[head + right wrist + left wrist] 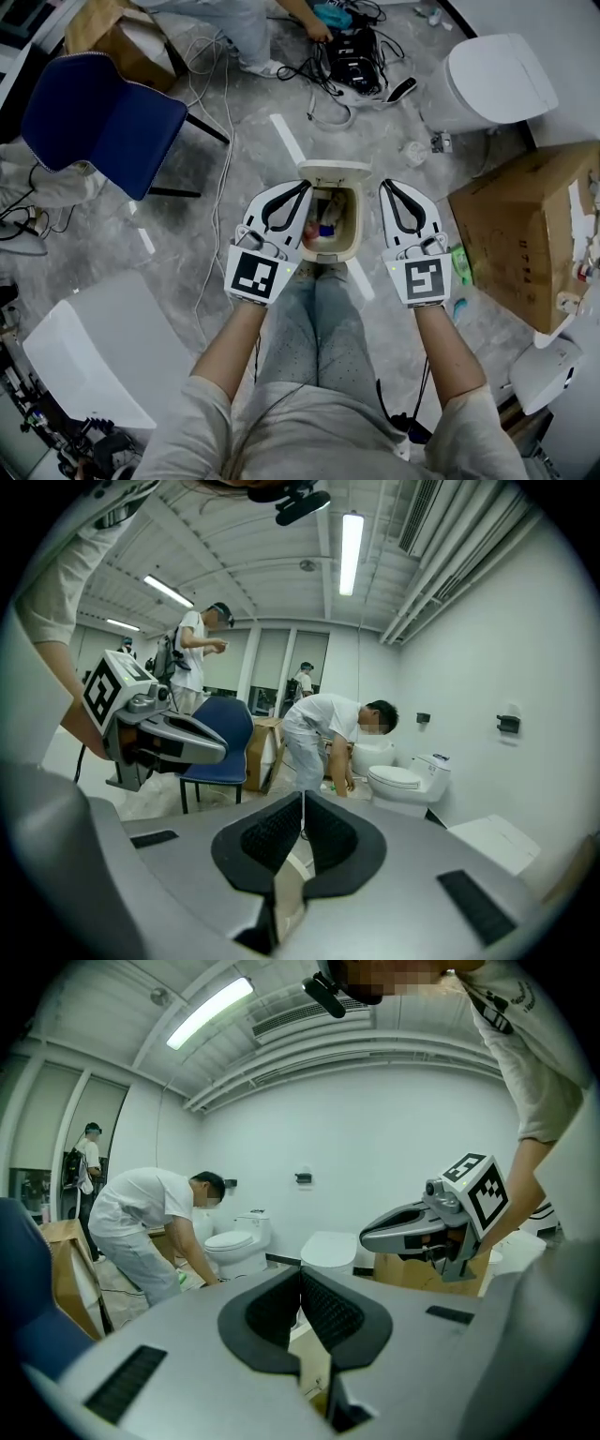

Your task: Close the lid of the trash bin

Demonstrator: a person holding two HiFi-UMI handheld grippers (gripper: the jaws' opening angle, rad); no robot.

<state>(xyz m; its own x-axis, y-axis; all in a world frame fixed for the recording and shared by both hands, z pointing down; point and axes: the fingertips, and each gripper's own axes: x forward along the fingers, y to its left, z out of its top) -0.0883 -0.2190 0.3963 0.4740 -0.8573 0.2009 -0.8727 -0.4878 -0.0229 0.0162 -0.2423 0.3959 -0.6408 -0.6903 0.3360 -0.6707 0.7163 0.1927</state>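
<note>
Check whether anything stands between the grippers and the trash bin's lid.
Nothing visible does. The left gripper and right gripper, both shut, flank the open trash bin; its lid stands raised at the far rim. Rubbish sits inside the bin.

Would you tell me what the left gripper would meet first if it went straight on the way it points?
Most likely the left edge of the raised lid of the trash bin: the left gripper, claw shut, has its tip right beside it. Depth is unclear, so it might slip past over the floor.
</note>
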